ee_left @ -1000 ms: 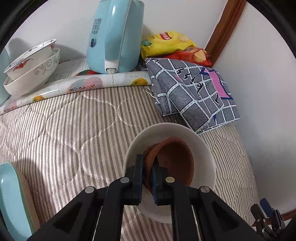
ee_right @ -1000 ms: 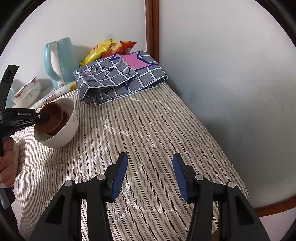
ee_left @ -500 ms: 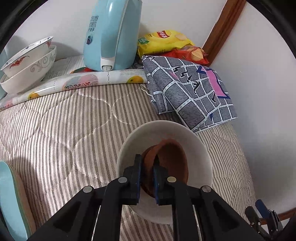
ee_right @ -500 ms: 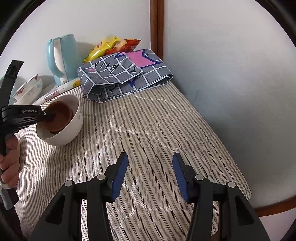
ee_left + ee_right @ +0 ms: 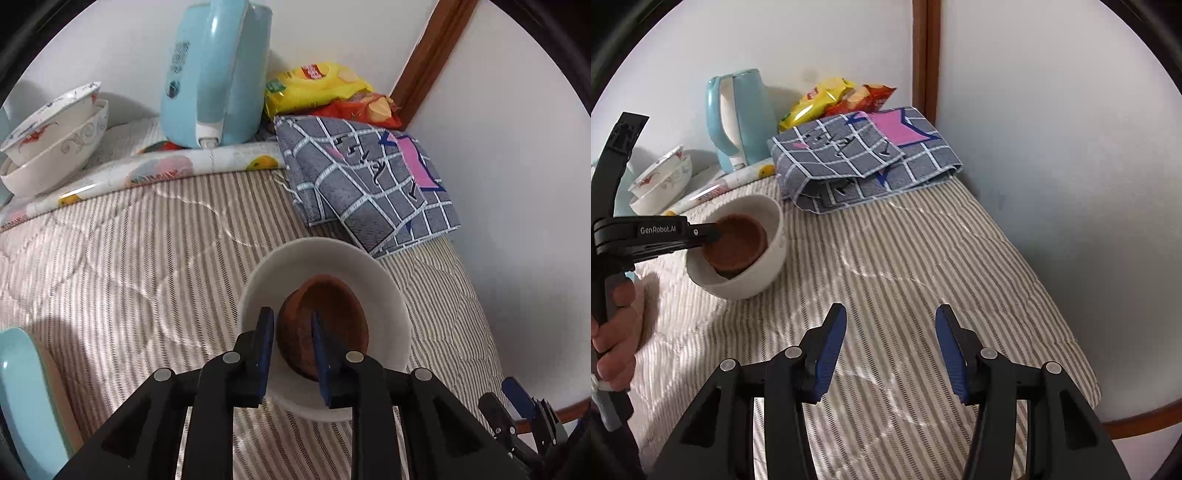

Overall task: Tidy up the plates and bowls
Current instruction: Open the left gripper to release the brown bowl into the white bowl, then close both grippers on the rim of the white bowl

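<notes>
A small brown bowl (image 5: 327, 317) sits tilted inside a larger white bowl (image 5: 354, 262) on the striped quilt. My left gripper (image 5: 291, 325) is open, its fingers a little apart on either side of the brown bowl's near rim. The same pair shows in the right wrist view, brown bowl (image 5: 737, 245) in white bowl (image 5: 764, 271), with the left gripper (image 5: 714, 234) at the rim. My right gripper (image 5: 890, 332) is open and empty above the quilt. Two stacked patterned white bowls (image 5: 55, 147) stand at the far left. A light blue plate (image 5: 22, 398) lies at the near left edge.
A light blue kettle (image 5: 218, 74) stands at the back by the wall. Snack bags (image 5: 325, 92) and a folded grey checked cloth (image 5: 369, 181) lie at the back right. A fruit-print mat (image 5: 147, 171) runs along the back. Walls close in behind and at the right.
My left gripper's fingers have parted from the brown bowl's rim. The brown bowl has settled lower in the white bowl. The right gripper has barely moved.
</notes>
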Demonstrator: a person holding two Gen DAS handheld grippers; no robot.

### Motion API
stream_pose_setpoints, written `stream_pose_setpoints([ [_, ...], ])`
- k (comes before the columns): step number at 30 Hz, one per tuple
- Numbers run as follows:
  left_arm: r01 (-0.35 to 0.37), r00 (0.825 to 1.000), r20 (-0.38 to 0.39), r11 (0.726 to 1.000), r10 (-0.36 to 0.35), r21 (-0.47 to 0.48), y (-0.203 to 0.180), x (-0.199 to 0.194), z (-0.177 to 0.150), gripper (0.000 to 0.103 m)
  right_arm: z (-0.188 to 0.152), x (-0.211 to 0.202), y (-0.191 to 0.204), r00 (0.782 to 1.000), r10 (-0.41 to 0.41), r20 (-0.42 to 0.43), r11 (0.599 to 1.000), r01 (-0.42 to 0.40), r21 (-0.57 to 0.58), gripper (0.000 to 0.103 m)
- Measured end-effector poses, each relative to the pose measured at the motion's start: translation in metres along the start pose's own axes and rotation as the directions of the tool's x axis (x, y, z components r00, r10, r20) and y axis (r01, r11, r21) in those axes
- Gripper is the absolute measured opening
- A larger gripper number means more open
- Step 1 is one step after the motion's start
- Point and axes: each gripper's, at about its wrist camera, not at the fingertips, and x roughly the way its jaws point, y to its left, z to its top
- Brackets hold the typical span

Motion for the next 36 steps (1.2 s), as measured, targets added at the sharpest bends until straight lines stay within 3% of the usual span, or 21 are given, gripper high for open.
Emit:
stream_pose_setpoints([
  [11, -0.051, 0.998, 0.030, 0.998, 0.052, -0.029, 0.028, -0.024, 0.005, 0.025, 0.040, 0.010, 0.033, 0.994, 0.105, 0.041, 0.994, -0.105, -0.018, 0.050],
  [25, -0.037, 0.999, -0.039, 0.999, 0.036, -0.026, 0.035, 0.003, 0.004, 0.025, 0.062, 0.067, 0.065, 0.976, 0.209, -0.059, 0.978, -0.210, -0.008, 0.050],
  [29, -0.046, 0.997, -0.062, 0.999, 0.045, -0.017, 0.033, 0.013, 0.004, 0.026, 0.064, 0.081, 0.076, 0.980, 0.172, -0.103, 0.983, -0.177, -0.042, 0.044],
  [36, -0.069, 0.993, -0.097, 0.997, 0.070, 0.016, 0.029, 0.029, 0.004, 0.026, 0.064, 0.101, 0.088, 0.982, 0.092, -0.163, 0.988, -0.111, -0.110, 0.044],
])
